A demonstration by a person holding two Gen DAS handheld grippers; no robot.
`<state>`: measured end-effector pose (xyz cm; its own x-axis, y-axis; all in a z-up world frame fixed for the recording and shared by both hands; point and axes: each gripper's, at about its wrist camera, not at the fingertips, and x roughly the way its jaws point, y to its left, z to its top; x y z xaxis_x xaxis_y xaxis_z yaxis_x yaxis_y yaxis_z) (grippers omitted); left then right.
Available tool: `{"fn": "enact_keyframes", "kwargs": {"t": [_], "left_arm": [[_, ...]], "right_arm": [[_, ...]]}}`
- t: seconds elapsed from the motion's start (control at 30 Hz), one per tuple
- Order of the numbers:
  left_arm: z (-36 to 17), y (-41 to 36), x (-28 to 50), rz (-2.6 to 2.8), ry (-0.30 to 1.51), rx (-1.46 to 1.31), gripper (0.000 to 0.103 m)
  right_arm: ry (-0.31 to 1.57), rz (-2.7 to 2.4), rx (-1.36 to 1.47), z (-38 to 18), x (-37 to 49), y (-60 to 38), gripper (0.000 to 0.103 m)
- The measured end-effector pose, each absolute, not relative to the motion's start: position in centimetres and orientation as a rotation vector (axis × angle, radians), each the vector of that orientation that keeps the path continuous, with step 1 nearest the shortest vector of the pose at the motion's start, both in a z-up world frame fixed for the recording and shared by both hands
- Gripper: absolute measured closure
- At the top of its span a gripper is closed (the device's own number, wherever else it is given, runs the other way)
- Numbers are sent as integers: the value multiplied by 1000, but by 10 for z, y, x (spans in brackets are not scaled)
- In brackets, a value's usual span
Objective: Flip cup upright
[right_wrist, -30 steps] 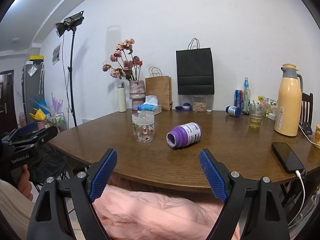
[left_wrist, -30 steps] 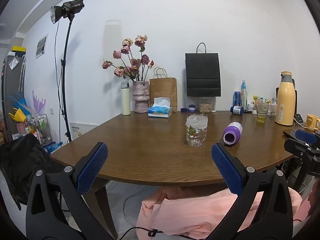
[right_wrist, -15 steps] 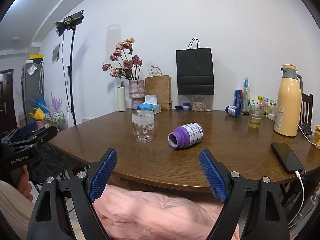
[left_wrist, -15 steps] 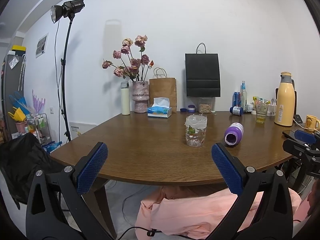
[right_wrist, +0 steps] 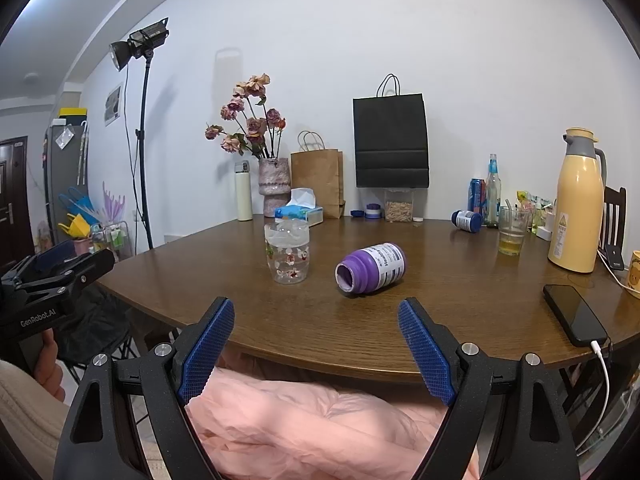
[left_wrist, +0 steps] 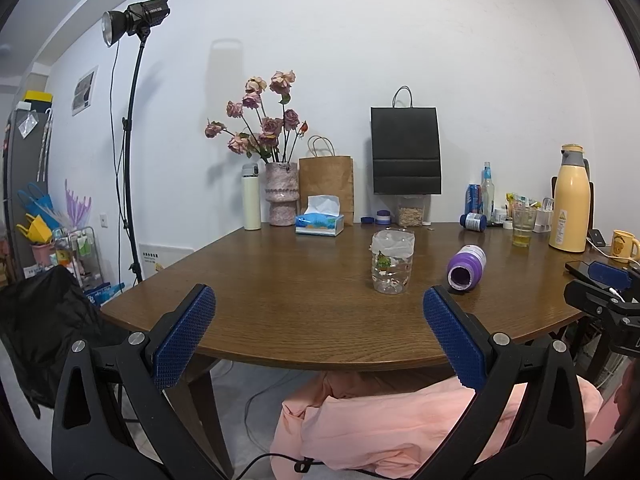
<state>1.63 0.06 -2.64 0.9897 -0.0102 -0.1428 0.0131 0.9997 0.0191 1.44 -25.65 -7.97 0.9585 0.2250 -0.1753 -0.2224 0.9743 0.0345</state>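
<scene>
A purple cup (right_wrist: pixel 370 268) with a white label lies on its side on the brown table (right_wrist: pixel 460 304), its open mouth facing me; it also shows in the left wrist view (left_wrist: pixel 466 267). My right gripper (right_wrist: pixel 316 308) is open and empty, held off the table's near edge, short of the cup. My left gripper (left_wrist: pixel 319 298) is open and empty, also off the near edge, to the left of the cup. A clear glass cup (right_wrist: pixel 287 251) with flower prints stands just left of the purple cup, also in the left wrist view (left_wrist: pixel 392 261).
A black phone (right_wrist: pixel 575 314) on a cable lies at the right edge. A yellow thermos (right_wrist: pixel 578 204), a glass of yellow liquid (right_wrist: pixel 511 230), bottles, paper bags, a tissue box (right_wrist: pixel 298 213) and a flower vase (right_wrist: pixel 274 182) stand along the back. Pink cloth (right_wrist: pixel 320 428) lies below.
Both grippers have drawn back slightly from the table, so the cups look a little farther off. Neither cup has moved.
</scene>
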Motion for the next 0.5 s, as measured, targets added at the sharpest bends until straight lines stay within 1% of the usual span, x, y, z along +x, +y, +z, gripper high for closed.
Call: {"fn": "enact_keyframes", "kwargs": {"t": [0.5], "left_arm": [[-27,0,16,-12,142,19,0]], "right_arm": [[181,225,15,-80,15,-256,15]]}}
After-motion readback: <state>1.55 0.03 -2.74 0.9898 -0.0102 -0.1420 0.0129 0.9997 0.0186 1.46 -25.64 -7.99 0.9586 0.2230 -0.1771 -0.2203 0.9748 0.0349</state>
